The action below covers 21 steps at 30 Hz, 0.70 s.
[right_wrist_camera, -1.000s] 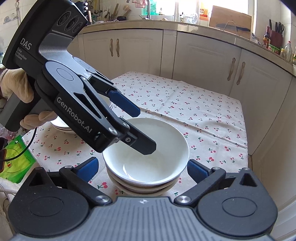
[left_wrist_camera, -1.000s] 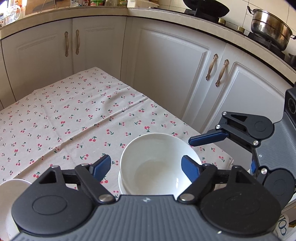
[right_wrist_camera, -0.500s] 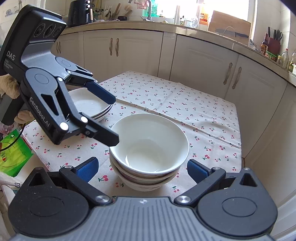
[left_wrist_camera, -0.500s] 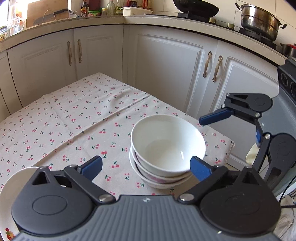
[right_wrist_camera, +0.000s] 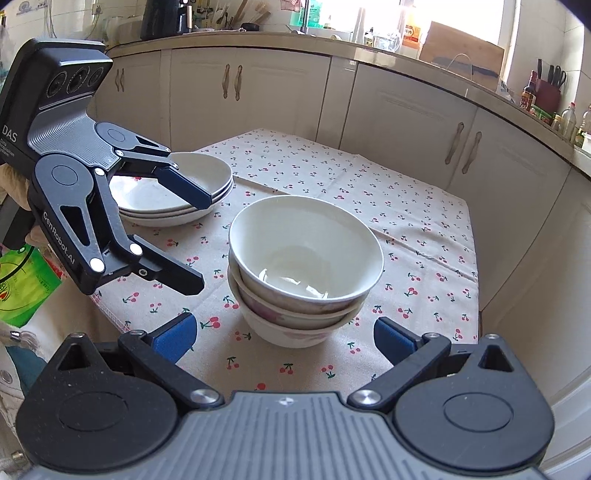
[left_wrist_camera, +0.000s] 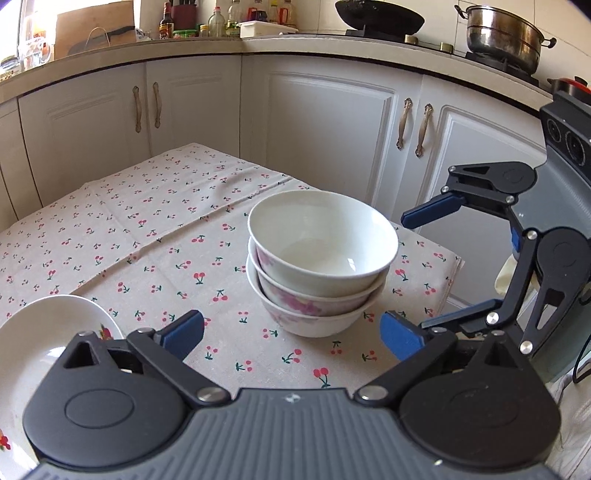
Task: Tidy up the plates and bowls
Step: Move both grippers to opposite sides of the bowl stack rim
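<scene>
A stack of three white bowls (left_wrist_camera: 321,266) with pink flowers stands on the cherry-print tablecloth (left_wrist_camera: 147,229); it also shows in the right wrist view (right_wrist_camera: 303,269). A stack of white plates (right_wrist_camera: 173,195) sits at the table's left; its rim shows in the left wrist view (left_wrist_camera: 40,332). My left gripper (left_wrist_camera: 291,332) is open and empty, a little short of the bowls; it shows in the right wrist view (right_wrist_camera: 184,236) between plates and bowls. My right gripper (right_wrist_camera: 282,336) is open and empty, just short of the bowls; it also shows in the left wrist view (left_wrist_camera: 417,269).
White kitchen cabinets (left_wrist_camera: 332,122) wrap around the table's far sides. The counter holds bottles (left_wrist_camera: 221,22), a wok and a steel pot (left_wrist_camera: 502,33). A green bag (right_wrist_camera: 22,291) hangs off the table's left edge.
Both grippers have drawn back and up from the bowl stack. The left gripper has left the top bowl on the stack and moved off toward the plates.
</scene>
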Each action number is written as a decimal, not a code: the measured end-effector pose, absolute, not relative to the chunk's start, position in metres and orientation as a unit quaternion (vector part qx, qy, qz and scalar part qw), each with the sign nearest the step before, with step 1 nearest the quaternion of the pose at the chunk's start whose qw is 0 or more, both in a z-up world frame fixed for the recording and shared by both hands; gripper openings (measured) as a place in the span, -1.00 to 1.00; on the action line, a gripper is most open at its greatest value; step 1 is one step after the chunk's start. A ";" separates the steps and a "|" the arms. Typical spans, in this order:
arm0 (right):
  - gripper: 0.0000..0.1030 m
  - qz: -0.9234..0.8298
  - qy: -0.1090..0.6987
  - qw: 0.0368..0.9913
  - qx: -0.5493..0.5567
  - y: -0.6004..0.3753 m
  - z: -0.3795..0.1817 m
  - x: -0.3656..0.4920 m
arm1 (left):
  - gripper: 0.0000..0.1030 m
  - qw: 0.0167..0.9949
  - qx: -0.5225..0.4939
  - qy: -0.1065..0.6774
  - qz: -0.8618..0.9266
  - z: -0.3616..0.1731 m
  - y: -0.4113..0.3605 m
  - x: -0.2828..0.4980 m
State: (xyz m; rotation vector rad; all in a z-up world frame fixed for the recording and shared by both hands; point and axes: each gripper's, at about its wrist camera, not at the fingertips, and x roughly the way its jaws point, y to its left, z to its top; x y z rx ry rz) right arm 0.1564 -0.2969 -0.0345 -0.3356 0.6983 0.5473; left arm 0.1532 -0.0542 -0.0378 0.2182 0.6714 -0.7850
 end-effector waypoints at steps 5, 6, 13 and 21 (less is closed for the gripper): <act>1.00 0.266 0.353 0.879 -0.180 -0.301 -0.050 0.164 | 0.96 0.857 0.106 0.333 -0.379 -0.047 -0.054 0.161; 1.00 0.265 0.357 0.877 -0.183 -0.302 -0.054 0.167 | 0.96 0.855 0.109 0.333 -0.383 -0.048 -0.055 0.163; 1.00 0.278 0.367 0.869 -0.181 -0.310 -0.064 0.191 | 0.96 0.838 0.141 0.336 -0.406 -0.055 -0.068 0.177; 1.00 0.329 0.366 0.848 -0.200 -0.309 -0.069 0.211 | 0.96 0.813 0.173 0.350 -0.431 -0.067 -0.077 0.195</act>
